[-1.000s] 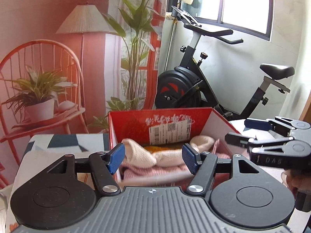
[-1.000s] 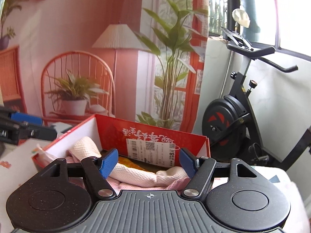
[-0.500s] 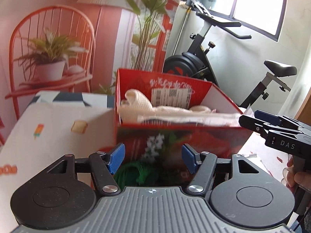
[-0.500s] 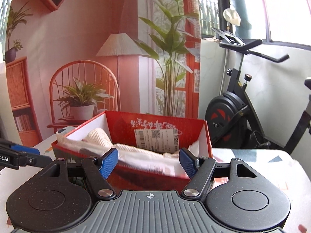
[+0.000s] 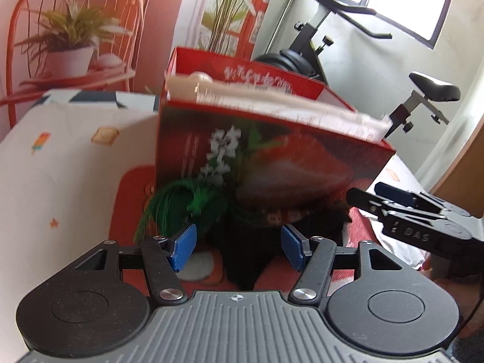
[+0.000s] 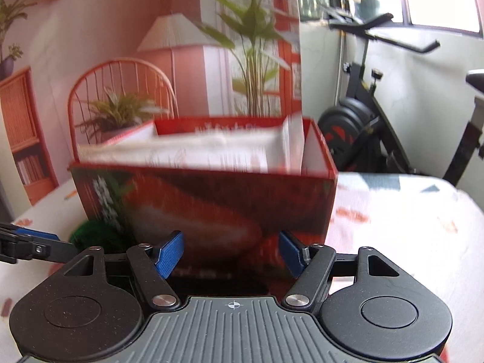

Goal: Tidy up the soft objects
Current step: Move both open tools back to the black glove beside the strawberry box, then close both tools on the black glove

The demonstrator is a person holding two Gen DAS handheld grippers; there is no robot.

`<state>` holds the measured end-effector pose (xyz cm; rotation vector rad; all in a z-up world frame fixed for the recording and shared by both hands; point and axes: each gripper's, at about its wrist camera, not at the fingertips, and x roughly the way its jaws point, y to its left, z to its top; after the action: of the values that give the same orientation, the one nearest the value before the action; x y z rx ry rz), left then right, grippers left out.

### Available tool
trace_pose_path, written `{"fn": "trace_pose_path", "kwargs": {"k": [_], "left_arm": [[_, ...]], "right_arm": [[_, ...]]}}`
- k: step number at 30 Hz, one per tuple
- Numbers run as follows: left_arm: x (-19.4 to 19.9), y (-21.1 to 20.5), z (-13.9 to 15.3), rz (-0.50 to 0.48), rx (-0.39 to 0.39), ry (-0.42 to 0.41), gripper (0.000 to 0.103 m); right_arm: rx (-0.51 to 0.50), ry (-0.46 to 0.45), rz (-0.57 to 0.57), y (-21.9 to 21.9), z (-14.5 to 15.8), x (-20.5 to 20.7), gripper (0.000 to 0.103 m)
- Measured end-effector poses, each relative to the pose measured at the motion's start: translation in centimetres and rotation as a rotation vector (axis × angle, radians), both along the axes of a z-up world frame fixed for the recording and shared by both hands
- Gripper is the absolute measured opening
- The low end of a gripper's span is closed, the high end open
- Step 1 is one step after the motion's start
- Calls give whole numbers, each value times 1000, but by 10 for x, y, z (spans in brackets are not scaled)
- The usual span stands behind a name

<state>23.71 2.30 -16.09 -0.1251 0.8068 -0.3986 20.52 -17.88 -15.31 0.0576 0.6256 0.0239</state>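
Observation:
A red box (image 5: 272, 163) (image 6: 211, 199) with a strawberry print stands on the table, filled with white and cream cloths (image 5: 272, 103) (image 6: 181, 151). Against its front lie a green feathery piece (image 5: 181, 202) (image 6: 90, 233) and a black soft item with a red band (image 5: 272, 220), on a red cloth (image 5: 136, 187). My left gripper (image 5: 239, 248) (image 6: 51, 242) hovers low before the black item; its jaws are closing slightly, the pads (image 5: 184, 245) touching nothing. My right gripper (image 6: 231, 251) (image 5: 367, 192) stands open, empty, facing the box's front.
A white patterned cover (image 5: 60, 151) (image 6: 393, 227) spreads over the table to the left and right of the box. An exercise bike (image 5: 317, 60) (image 6: 363, 121) stands behind it. A printed backdrop with a chair and plants (image 6: 121, 106) fills the back. A hand (image 5: 438, 278) holds the right gripper.
Both grippers have sunk from above the box's open top to its front face. The green piece and the black item have come into view. The left jaws have narrowed a little.

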Motion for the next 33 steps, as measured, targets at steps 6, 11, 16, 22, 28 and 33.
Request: {"fn": "trace_pose_path", "kwargs": {"k": [6, 11, 16, 22, 28, 33], "left_arm": [[3, 3, -9, 16, -14, 37, 60], [4, 2, -18, 13, -24, 64, 59], [4, -2, -27, 10, -27, 85, 53], [3, -7, -37, 9, -24, 84, 53], [10, -16, -44, 4, -25, 69, 51], [12, -28, -51, -27, 16, 57, 44]], "right_arm": [[-5, 56, -31, 2, -33, 6, 64], [2, 94, -34, 4, -50, 5, 62], [7, 100, -39, 4, -56, 2, 62], [-1, 136, -24, 6, -59, 6, 61], [22, 145, -22, 3, -60, 7, 61], [18, 146, -19, 0, -61, 11, 61]]}}
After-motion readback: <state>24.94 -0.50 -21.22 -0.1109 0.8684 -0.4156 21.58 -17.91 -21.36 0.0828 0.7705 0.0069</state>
